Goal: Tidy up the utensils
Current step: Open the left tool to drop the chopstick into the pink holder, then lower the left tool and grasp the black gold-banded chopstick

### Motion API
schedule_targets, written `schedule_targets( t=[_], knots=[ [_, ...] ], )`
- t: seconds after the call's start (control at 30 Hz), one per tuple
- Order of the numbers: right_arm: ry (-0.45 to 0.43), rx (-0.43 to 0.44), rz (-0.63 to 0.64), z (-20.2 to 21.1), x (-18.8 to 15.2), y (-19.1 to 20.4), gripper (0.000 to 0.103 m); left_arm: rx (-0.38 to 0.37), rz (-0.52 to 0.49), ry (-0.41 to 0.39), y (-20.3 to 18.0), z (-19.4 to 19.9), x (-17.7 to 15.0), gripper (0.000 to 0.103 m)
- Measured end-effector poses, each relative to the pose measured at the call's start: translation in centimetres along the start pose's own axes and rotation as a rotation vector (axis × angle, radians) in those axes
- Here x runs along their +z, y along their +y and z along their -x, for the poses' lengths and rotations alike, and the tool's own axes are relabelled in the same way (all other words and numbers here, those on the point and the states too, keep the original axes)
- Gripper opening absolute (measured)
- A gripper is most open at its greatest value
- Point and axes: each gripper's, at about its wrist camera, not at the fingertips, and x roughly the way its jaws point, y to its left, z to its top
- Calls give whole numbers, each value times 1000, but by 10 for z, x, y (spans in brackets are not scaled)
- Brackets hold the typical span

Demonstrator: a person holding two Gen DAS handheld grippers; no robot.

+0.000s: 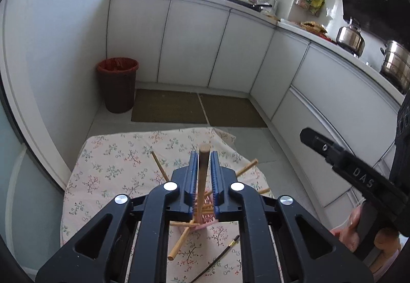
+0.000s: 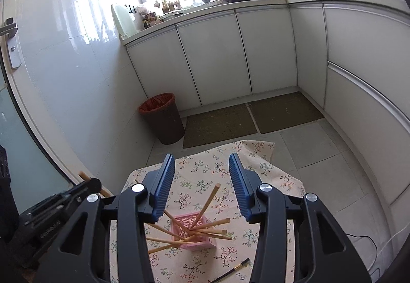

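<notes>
My left gripper (image 1: 204, 155) is shut on a wooden chopstick (image 1: 203, 170), held upright above a pink lattice holder (image 1: 205, 216) on the floral-cloth table (image 1: 115, 160). Several wooden chopsticks (image 2: 205, 231) stick out of the pink holder (image 2: 194, 231) at splayed angles. My right gripper (image 2: 202, 170) is open and empty, hovering above the holder. A dark chopstick with a gold band (image 2: 235, 267) lies on the cloth near the front; it also shows in the left wrist view (image 1: 220, 257). The right gripper's body (image 1: 346, 162) shows at the right of the left wrist view.
A brown waste bin (image 2: 164, 119) stands by the wall beyond the table. White cabinets (image 2: 217, 57) line the back and right. Two floor mats (image 2: 251, 116) lie before them. Pots (image 1: 351, 37) sit on the counter.
</notes>
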Motion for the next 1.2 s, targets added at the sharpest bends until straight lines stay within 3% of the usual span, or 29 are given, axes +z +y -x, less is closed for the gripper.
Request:
schedule_targets(
  t=[0.1, 0.27, 0.53, 0.67, 0.7, 0.83, 1.0, 1.2],
  knots=[
    [3, -4, 3, 4, -5, -5, 45, 55, 38, -16, 7, 3, -4, 28],
    [9, -6, 14, 13, -11, -6, 45, 67, 41, -50, 7, 21, -1, 31],
    [-11, -43, 43, 45, -30, -8, 58, 98, 12, -60, -13, 39, -12, 47],
    [-43, -112, 38, 66, -43, -15, 78, 121, 15, -75, -22, 46, -28, 78],
    [-48, -125, 33, 70, -46, -19, 81, 125, 17, -78, -23, 48, -32, 79],
    [-39, -153, 7, 83, -58, -33, 88, 140, 5, -60, -32, 50, -46, 80],
    [-15, -185, -36, 94, -82, -57, 96, 143, -15, -43, -42, 49, -66, 95],
    [130, -205, -162, 89, -140, -111, 96, 128, -125, 103, -63, 13, -98, 96]
  ],
)
